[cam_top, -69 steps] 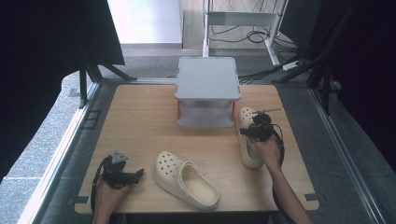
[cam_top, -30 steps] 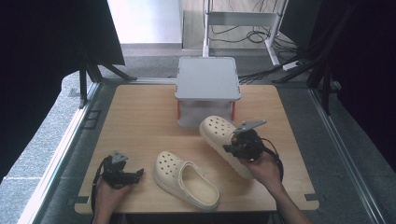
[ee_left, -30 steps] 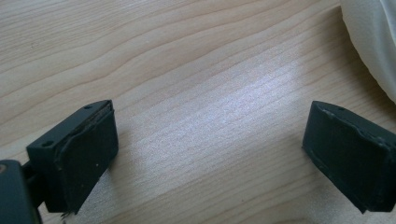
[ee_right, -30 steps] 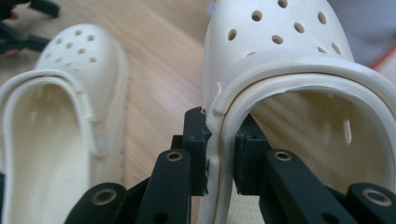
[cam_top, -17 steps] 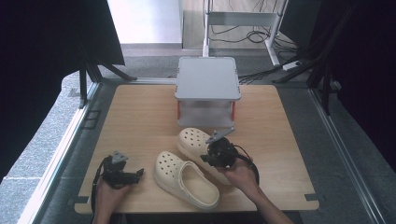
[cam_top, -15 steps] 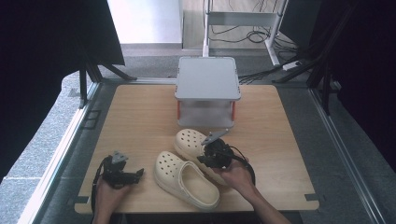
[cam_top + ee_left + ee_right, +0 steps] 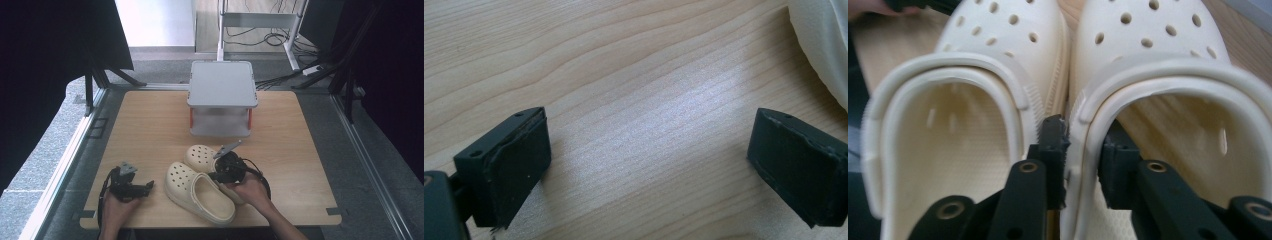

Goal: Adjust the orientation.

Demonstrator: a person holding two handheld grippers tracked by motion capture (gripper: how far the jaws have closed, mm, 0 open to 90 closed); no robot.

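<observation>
On the table, two clogs are lying side by side. The right gripper is straddling the right clog's side wall, jaws just easing apart, left clog alongside; the high view is hiding this. The left gripper is gaping, empty.

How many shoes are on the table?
2. One cream clog lies near the table's front edge; the second clog sits right beside it, its side wall between the right gripper's jaws.
</observation>
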